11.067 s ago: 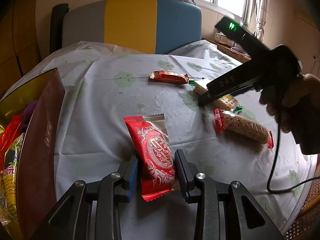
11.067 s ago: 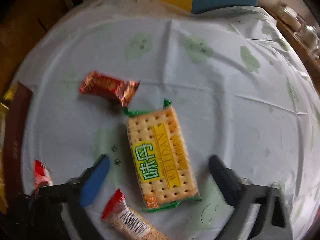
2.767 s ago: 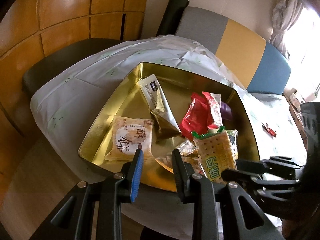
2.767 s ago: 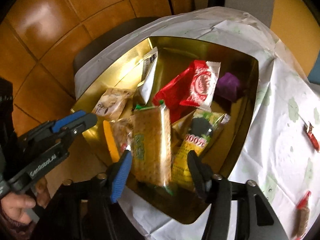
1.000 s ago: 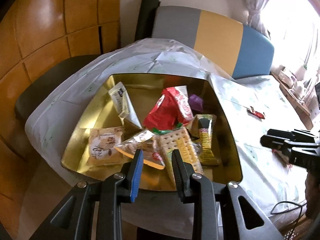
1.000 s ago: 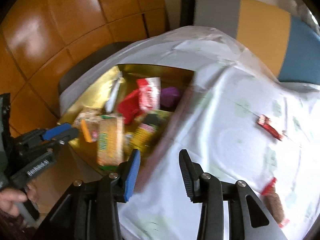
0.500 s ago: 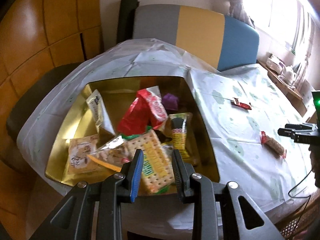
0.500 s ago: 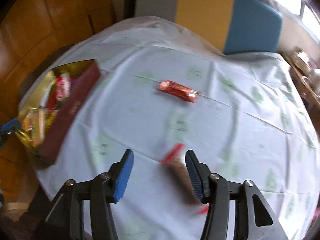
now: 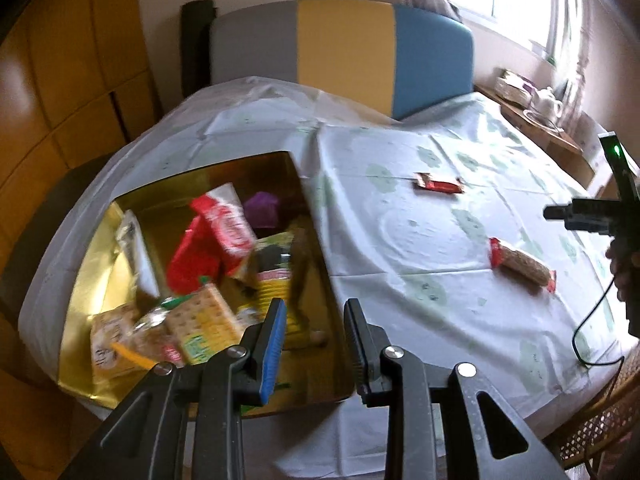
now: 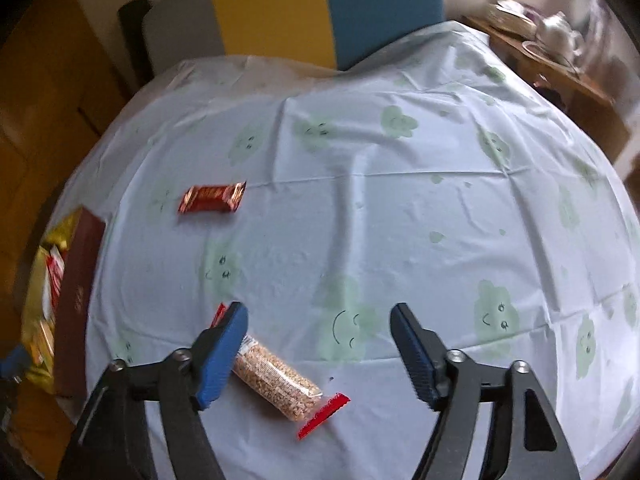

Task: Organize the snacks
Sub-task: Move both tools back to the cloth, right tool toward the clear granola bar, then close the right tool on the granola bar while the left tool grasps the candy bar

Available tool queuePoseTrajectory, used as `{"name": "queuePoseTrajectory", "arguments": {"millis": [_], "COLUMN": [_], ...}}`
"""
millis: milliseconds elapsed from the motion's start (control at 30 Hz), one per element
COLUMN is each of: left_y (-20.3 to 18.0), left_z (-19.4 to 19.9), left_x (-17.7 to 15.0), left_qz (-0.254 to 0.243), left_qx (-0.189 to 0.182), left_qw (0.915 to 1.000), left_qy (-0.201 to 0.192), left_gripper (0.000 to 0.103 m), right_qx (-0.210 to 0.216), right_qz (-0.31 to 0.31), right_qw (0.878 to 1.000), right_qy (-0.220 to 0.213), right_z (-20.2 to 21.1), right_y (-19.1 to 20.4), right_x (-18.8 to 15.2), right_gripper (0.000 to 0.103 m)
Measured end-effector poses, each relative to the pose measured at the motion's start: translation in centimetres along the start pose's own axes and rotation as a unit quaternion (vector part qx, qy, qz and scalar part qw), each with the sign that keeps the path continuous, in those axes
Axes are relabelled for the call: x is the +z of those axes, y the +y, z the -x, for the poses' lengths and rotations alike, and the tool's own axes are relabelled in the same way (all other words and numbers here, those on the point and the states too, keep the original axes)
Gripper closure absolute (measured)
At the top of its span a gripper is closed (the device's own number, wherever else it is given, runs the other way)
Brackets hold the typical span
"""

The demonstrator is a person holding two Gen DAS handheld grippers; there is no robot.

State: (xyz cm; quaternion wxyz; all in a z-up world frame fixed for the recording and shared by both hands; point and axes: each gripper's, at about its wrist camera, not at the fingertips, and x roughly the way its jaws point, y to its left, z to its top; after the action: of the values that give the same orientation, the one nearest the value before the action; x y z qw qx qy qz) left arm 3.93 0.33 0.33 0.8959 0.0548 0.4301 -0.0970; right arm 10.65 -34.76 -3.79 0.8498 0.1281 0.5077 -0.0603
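Observation:
A gold box at the table's left holds several snacks: a red packet, a cracker pack, a yellow packet and a purple piece. My left gripper hovers over the box's near right corner, narrowly open, nothing between its fingers. On the tablecloth lie a grain bar with red ends and a red chocolate bar. My right gripper hangs above the cloth, jaws opening wide. The grain bar lies below and beside its left finger, untouched.
A chair with a grey, yellow and blue back stands behind the table. A wooden sideboard with a teapot is at the far right. Wood panelling lines the left. A black cable hangs off the table's right edge.
The right gripper swung from beside the gold box across the table to the grain bar, and its jaws widened. The left gripper's view turned right, from the box towards the tablecloth.

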Motion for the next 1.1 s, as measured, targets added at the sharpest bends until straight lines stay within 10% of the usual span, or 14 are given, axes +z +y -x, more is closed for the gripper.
{"name": "queuePoseTrajectory", "arguments": {"millis": [300, 800, 900, 1100], "left_y": [-3.3, -6.0, -6.8, -8.9], "left_z": [-1.6, -3.5, -4.1, -5.6], "left_x": [0.4, 1.4, 2.5, 6.2], "left_qz": [-0.038, -0.076, -0.096, -0.130], "left_qx": [-0.034, -0.071, -0.077, -0.093], "left_qw": [0.9985, 0.9937, 0.9913, 0.9860], "left_qy": [0.019, 0.041, 0.048, 0.048], "left_gripper": [0.073, 0.073, 0.067, 0.052], "right_qx": [0.036, 0.025, 0.004, -0.014], "right_qz": [-0.017, 0.139, 0.199, 0.225], "right_qw": [0.999, 0.986, 0.975, 0.970], "right_qy": [0.025, 0.084, 0.096, 0.092], "right_z": [-0.3, -3.0, -3.7, -3.5], "right_y": [-0.4, 5.1, 6.4, 6.7], "right_x": [-0.2, -2.9, -4.0, -4.7], "right_gripper": [0.024, 0.025, 0.066, 0.068]}}
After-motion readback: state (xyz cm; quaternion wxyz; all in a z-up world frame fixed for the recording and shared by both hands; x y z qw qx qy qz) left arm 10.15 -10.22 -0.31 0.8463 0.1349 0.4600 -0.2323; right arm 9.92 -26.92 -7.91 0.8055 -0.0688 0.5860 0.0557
